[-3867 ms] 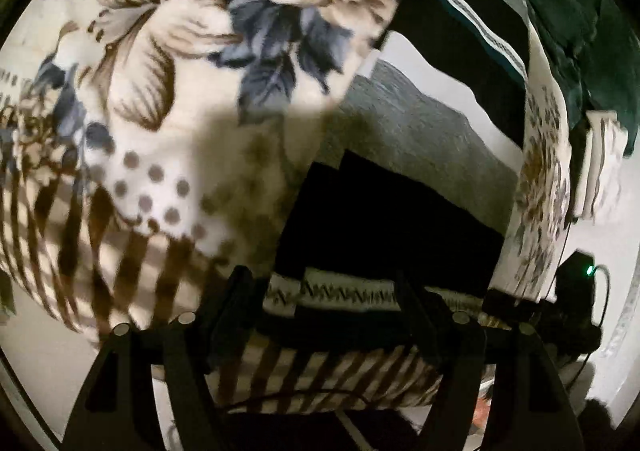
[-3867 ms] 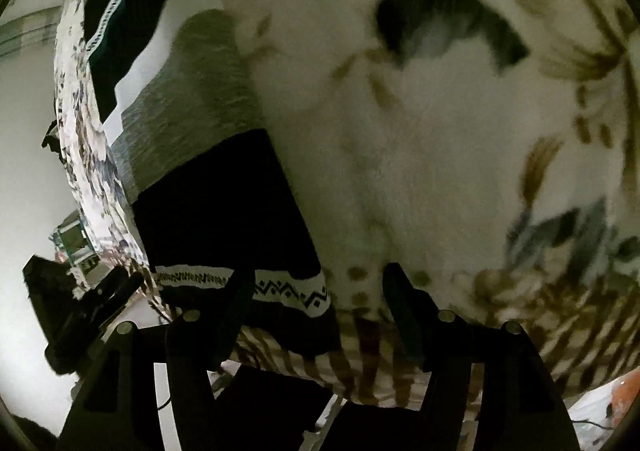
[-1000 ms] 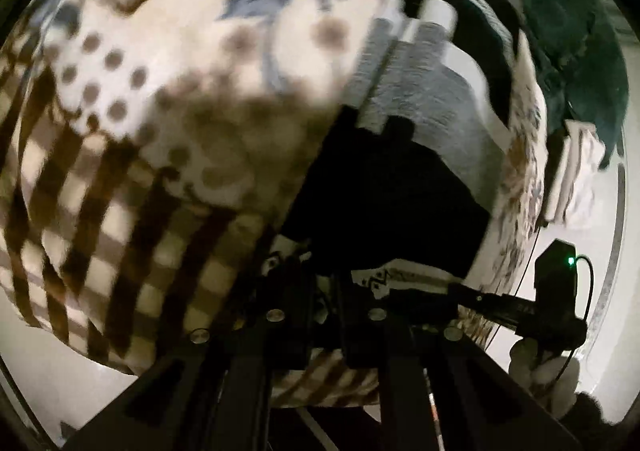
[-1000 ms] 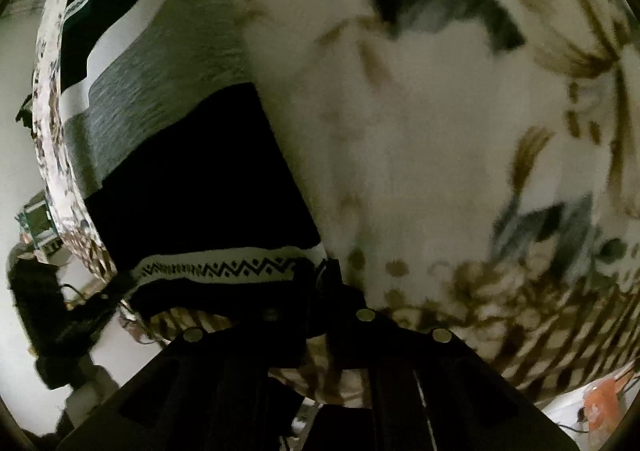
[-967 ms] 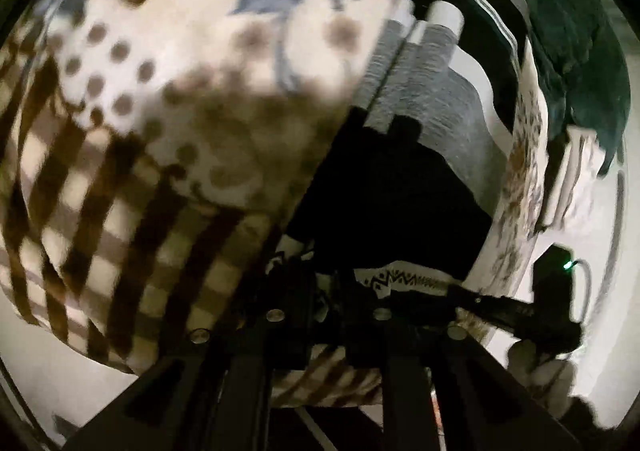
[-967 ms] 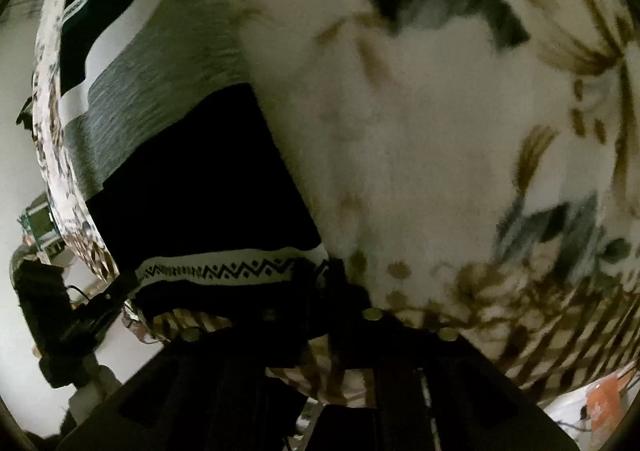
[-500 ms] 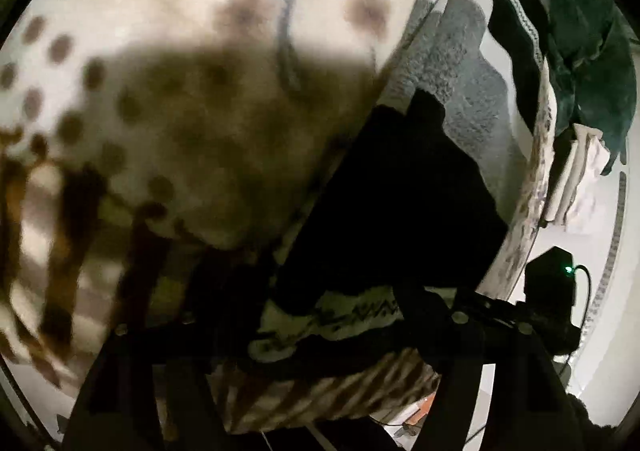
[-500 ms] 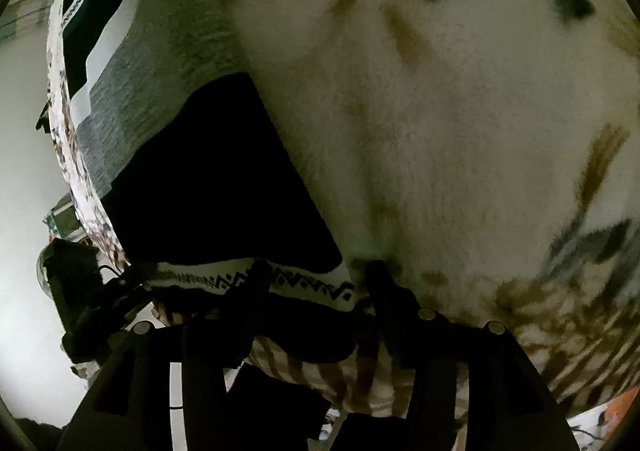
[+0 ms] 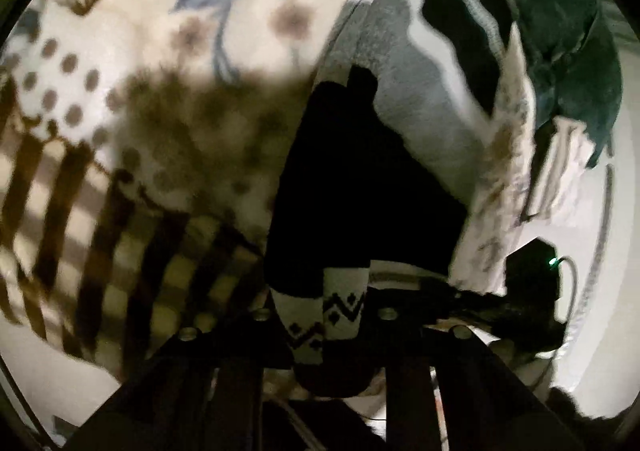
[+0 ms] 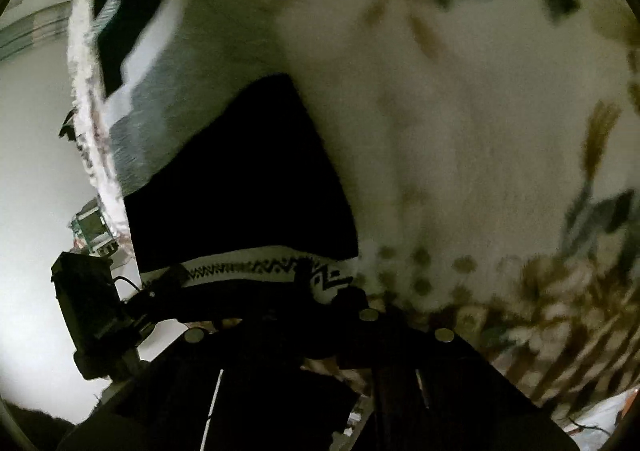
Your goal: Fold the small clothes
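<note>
Two close, dim fisheye views look down along a pair of hand-held grippers at a striped garment (image 9: 372,179) lying on a fleece blanket (image 9: 160,99) printed with flowers, dots and brown checks.

The left gripper (image 9: 324,327) has just closed, and its jaws stand narrow, pinching the garment's near hem, a white band (image 9: 340,303) with a black zigzag pattern. The pinched corner is bunched and hangs down between the fingers. Beyond the gripper, the garment runs away in broad stripes: black nearest, then grey, white and black again. To the right of this gripper lie a dark green cloth (image 9: 568,51) and a pale folded item (image 9: 560,171), both further off past the blanket's edge.

The right gripper (image 10: 320,299) has also just closed; its jaws are narrow and clamped on the other end of the same patterned band (image 10: 248,265), which stretches leftward from its fingers. The black stripe (image 10: 248,179) rises just ahead of it, with blanket (image 10: 460,131) filling everything to its right. At the far left of that view, the other gripper's dark body (image 10: 92,323) shows against a pale floor (image 10: 32,171).
</note>
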### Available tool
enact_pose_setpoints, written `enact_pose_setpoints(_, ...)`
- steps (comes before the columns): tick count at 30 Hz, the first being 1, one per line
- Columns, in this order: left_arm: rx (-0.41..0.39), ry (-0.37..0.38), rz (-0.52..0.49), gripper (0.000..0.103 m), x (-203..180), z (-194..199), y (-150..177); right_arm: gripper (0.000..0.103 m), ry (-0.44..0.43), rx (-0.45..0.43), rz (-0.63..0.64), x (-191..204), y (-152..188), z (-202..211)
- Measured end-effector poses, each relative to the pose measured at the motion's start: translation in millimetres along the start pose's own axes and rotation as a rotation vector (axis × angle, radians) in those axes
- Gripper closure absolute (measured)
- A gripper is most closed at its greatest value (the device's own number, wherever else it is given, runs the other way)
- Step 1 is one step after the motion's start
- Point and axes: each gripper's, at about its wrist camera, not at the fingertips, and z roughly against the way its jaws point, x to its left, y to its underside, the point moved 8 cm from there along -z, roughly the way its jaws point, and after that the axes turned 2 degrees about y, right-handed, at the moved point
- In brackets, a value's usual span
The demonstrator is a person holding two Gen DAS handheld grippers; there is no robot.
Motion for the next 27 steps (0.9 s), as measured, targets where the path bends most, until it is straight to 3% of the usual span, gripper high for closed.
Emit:
enact_pose_setpoints(6, -0.051, 0.121, 0.058, 0.088, -34, 41, -20, 0.095, -0.094, -0.078, 0.055, 39, 2, 57)
enact_pose_setpoints(12, -0.166, 0.262, -0.002, 0.088, -95, 84, -100, 0.096, -0.204, -0.25, 0.136, 105, -46, 136)
enact_pose_setpoints(17, -0.264, 0.353, -0.095, 0.088, -155, 94, -203, 0.096, -0.231, -0.413, 0.234, 165, -127, 189)
enact_pose_setpoints(21, -0.326, 0.376, -0.145, 0.088, -196, 91, -285, 0.096, -0.198, -0.533, 0.3, 206, -211, 222)
enact_pose_setpoints(25, -0.34, 0.393, -0.139, 0.087, -215, 76, -356, 0.096, -0.14, -0.607, 0.315, 242, -303, 241)
enact_pose_setpoints(27, -0.33, 0.366, -0.143, 0.087, -221, 63, -391, 0.096, -0.104, -0.63, 0.306, 249, -338, 248)
